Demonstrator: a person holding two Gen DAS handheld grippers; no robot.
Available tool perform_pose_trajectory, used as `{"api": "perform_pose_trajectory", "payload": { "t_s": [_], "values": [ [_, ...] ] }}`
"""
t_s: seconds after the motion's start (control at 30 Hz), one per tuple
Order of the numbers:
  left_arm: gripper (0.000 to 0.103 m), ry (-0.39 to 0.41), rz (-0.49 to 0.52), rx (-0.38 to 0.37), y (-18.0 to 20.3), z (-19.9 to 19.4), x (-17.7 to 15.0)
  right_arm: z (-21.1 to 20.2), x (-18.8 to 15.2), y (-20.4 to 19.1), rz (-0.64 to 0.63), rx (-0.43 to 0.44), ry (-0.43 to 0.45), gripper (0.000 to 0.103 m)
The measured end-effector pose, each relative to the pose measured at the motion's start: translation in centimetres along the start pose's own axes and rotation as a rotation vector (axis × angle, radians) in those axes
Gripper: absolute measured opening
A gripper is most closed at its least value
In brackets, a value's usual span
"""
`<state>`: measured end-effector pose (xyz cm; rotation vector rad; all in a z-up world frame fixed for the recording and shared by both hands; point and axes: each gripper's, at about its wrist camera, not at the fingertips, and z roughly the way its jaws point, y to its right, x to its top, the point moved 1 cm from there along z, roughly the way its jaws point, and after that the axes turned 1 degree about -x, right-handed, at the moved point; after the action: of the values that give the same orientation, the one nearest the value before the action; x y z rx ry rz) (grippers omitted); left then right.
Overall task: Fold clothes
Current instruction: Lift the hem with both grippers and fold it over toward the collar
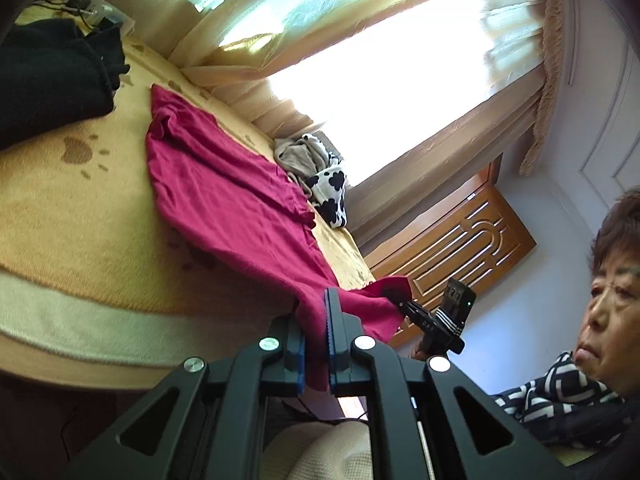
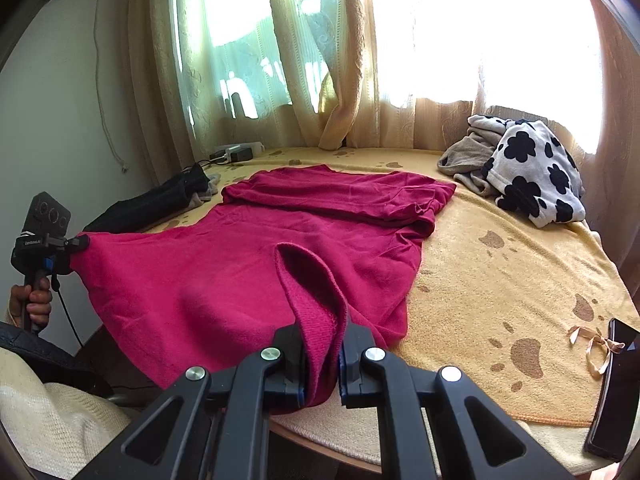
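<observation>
A magenta garment (image 2: 240, 272) lies spread on the yellow paw-print blanket (image 2: 500, 280), its far end folded over on itself. My right gripper (image 2: 322, 336) is shut on a bunched part of its near hem, just off the bed's front edge. My left gripper (image 2: 82, 242) shows at the left, clamped on the other near corner and held by a hand. In the left wrist view the garment (image 1: 224, 192) runs down into my left gripper (image 1: 316, 320), shut on the hem. The right gripper (image 1: 396, 298) pinches the neighbouring corner.
A black garment (image 2: 160, 200) lies at the blanket's left. A cow-print and grey pile (image 2: 532, 176) sits at the far right. A dark phone (image 2: 612, 392) and a ribbon (image 2: 592, 344) lie near the front right. Chargers (image 2: 236, 154) sit by the curtains. A person (image 1: 600, 320) stands close.
</observation>
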<state>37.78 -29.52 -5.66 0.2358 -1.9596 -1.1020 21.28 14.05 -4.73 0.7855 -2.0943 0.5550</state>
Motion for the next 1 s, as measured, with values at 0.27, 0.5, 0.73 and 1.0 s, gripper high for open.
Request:
{"api": "perform_pose_trajectory", "payload": {
  "t_s": [0.27,0.5,0.73,1.0],
  "values": [
    [0.009,0.076,0.081,-0.014,2.5,1.5,5.3,-0.7,1.9,1.7,0.048,-0.016,0.072,0.012],
    [0.009,0.105,0.087,-0.028,2.0,3.3,8.6,0.0,5.9,3.2,0.07,-0.005,0.136,0.012],
    [0.009,0.129,0.062,-0.017,0.2,5.5,12.7,2.8,10.6,5.7,0.081,-0.005,0.136,0.012],
    [0.009,0.116,-0.024,0.03,-5.5,10.3,17.3,10.7,14.2,10.9,0.216,0.034,0.02,0.012]
  ]
}}
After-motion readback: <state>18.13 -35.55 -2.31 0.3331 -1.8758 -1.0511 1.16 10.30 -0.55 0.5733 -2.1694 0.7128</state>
